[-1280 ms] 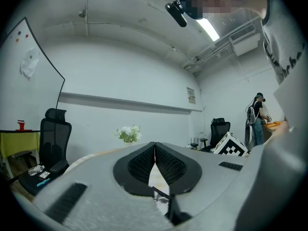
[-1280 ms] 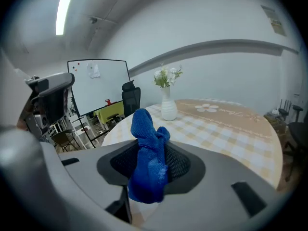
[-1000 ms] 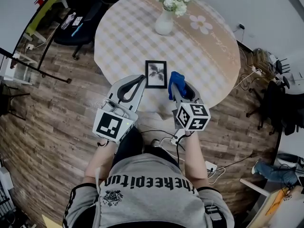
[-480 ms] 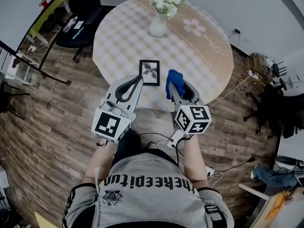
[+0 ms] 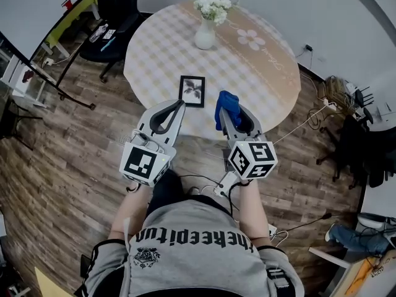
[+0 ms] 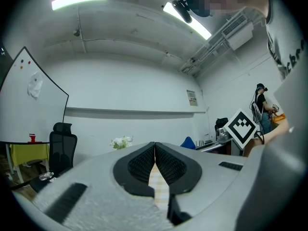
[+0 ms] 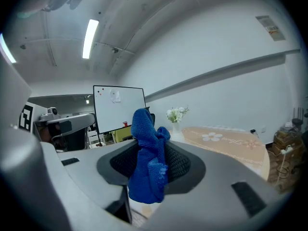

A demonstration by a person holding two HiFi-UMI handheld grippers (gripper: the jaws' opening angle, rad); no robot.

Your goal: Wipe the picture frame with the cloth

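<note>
A small black picture frame (image 5: pixel 192 91) with a leaf print lies flat near the front edge of the round table (image 5: pixel 266 79). My right gripper (image 5: pixel 225 112) is shut on a blue cloth (image 5: pixel 227 106), which bunches up between its jaws just right of the frame; the blue cloth (image 7: pixel 148 162) fills the jaws in the right gripper view. My left gripper (image 5: pixel 179 104) hangs just below and left of the frame, at the table's edge, with its jaws shut and nothing between them (image 6: pixel 155 150). Both grippers are held level and apart from the frame.
A white vase of white flowers (image 5: pixel 207 23) stands at the table's far side. A black office chair (image 5: pixel 114 17) is at the far left by a desk. Cables and a power strip (image 5: pixel 334 85) lie on the wood floor at right.
Both grippers have drawn back slightly toward me relative to the frame, which now sits a little farther from them. The cloth stays gripped in the right one.
</note>
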